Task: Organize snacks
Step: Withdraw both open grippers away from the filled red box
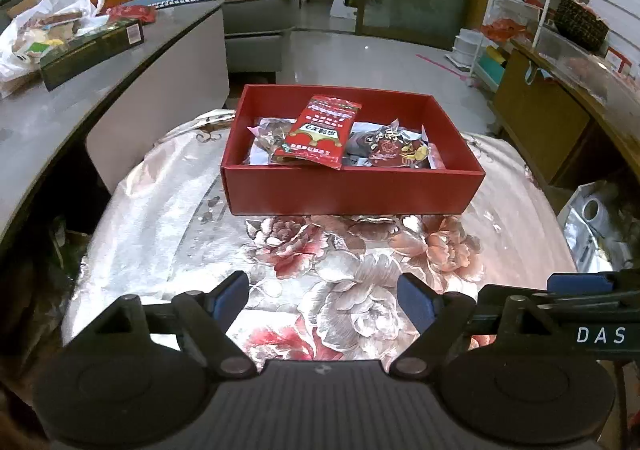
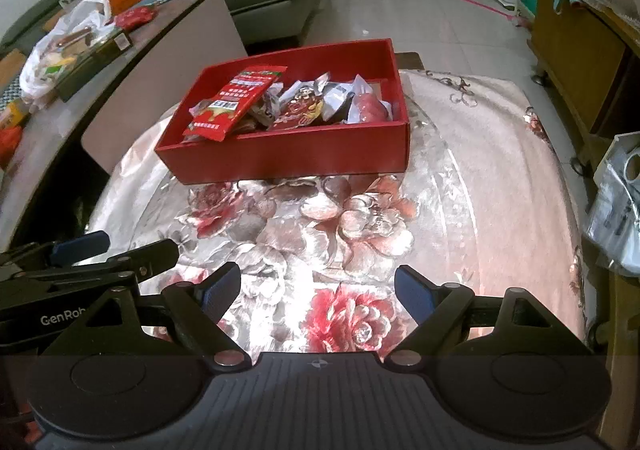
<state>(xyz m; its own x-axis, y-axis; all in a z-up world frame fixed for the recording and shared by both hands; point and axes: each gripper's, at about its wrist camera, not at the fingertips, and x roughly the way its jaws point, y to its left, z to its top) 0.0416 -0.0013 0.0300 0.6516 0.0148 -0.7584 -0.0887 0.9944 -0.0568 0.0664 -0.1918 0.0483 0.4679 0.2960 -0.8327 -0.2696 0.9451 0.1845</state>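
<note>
With both tools held back at the near edge of the table (image 1: 160, 209), no pick is in progress. Left gripper (image 1: 324, 302): jaws spread wide, nothing between the pads, floral cloth visible through the gap. Right gripper (image 2: 318, 292): same condition, wide apart and empty. The two units sit side by side, approx. level.

Task items: the red box (image 1: 352, 189) stands at the far-centre of the table, well apart from both grippers. Inside it, a long red snack packet (image 1: 320, 131) lies on top toward the left, propped across other wrapped snacks (image 2: 304, 107); a pale red-tinted pack (image 2: 370, 107) sits at the right end. No loose snacks show on the cloth near the grippers.

Judgement: collection step looks largely done; current state reads as idle/between moves. More packets may lie on the counter (image 1: 100, 97) at far left, e.g. a red pack (image 1: 134, 13) beside the white bag (image 1: 48, 29), but whether these belong to the task cannot be told.

Next move req.: pick a target, advance one gripper, keep jaws wide until pads straddle the packet, avoid nudging the box wall.
</note>
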